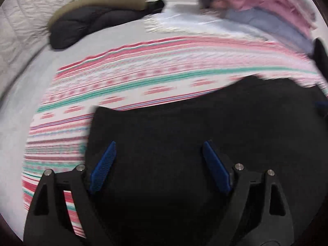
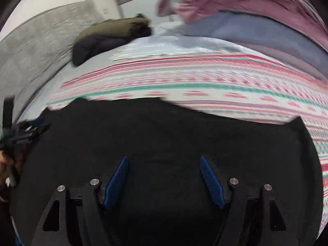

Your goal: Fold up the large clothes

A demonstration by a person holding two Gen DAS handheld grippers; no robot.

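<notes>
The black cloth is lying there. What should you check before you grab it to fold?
1. Left hand-held gripper open: ok.
2. Right hand-held gripper open: ok.
3. Black garment lies on the striped blanket: ok.
4. Both over the garment: ok.
5. Garment smooth, no wrinkles: cannot tell, too dark and blurred.
6. Pile of clothes apart from the garment: ok.

Each gripper (image 1: 158,149) (image 2: 164,164) has 2 blue ribbed pads (image 1: 103,168) on black arms. 4 silver screws (image 1: 239,166) cap the joints.
</notes>
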